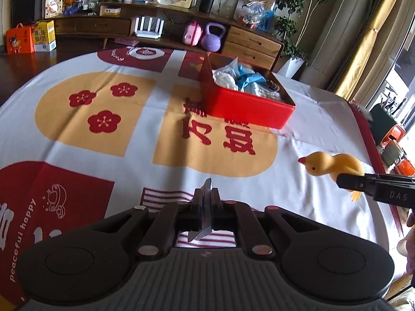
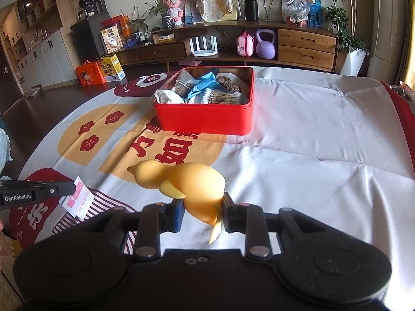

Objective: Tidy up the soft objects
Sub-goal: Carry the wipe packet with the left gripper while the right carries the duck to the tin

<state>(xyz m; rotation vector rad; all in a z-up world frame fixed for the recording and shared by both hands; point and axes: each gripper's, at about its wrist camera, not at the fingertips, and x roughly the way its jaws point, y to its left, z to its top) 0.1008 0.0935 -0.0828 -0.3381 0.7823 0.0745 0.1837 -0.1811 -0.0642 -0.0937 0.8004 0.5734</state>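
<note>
My right gripper (image 2: 202, 211) is shut on a soft yellow duck (image 2: 192, 186) and holds it just above the patterned tablecloth; the duck also shows in the left wrist view (image 1: 332, 165). My left gripper (image 1: 205, 197) is shut on a thin flat packet (image 1: 205, 212), seen edge-on; from the right wrist view it is a white and pink sachet (image 2: 77, 199). A red tin box (image 2: 207, 114) with cloths, a blue glove and packets inside stands further back on the table, also in the left wrist view (image 1: 246, 108).
A round table with a white, red and yellow cloth (image 1: 103, 108) fills both views. Behind it stands a low wooden TV cabinet (image 2: 306, 46) with a purple kettlebell (image 2: 265, 45), a pink case and plants. Gift boxes (image 2: 98, 71) sit on the floor.
</note>
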